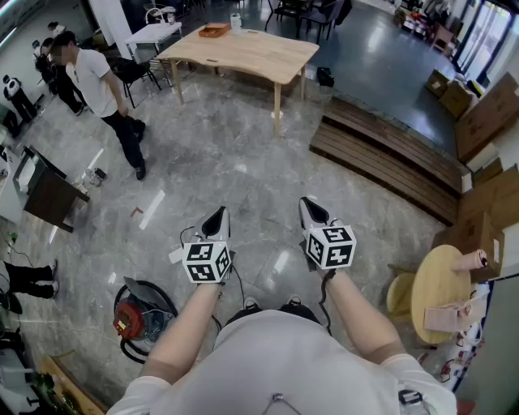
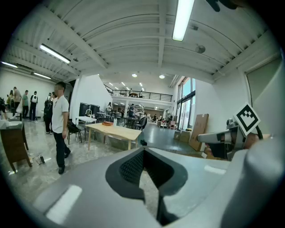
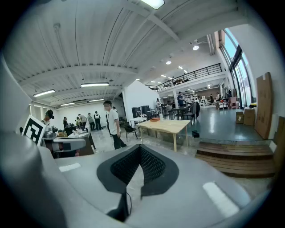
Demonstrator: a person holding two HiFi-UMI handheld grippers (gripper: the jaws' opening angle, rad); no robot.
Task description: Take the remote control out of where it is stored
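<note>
Right now you are standing on the grey stone floor (image 1: pixel 235 162) of a large hall, holding a tool in each hand out in front of your body, both pointing a little downward and away from you. Your left hand-held gripper (image 1: pixel 216 216) is showing its jaws together, the dark ribbed pads meeting at the tips, and nothing is sitting between them. Your right hand-held gripper (image 1: pixel 311 207) is doing the same: jaws closed on each other, empty. The two are hanging side by side, apart from one another, above the floor. The remote control is not showing in any view, so you cannot tell where it is lying. Ahead of you, well apart from both tools, a light wooden counter (image 1: pixel 243 53) is carrying an orange tray (image 1: pixel 214 31) and a pale cup (image 1: pixel 236 21) near its far edge. A person in a white shirt (image 1: pixel 91 77) is standing to its left. To the right, dark wooden steps (image 1: pixel 381 154) are running across the floor, and a small round table (image 1: pixel 434 296) is sitting near your right elbow. A red machine (image 1: pixel 128 318) is lying by your left arm.
</note>
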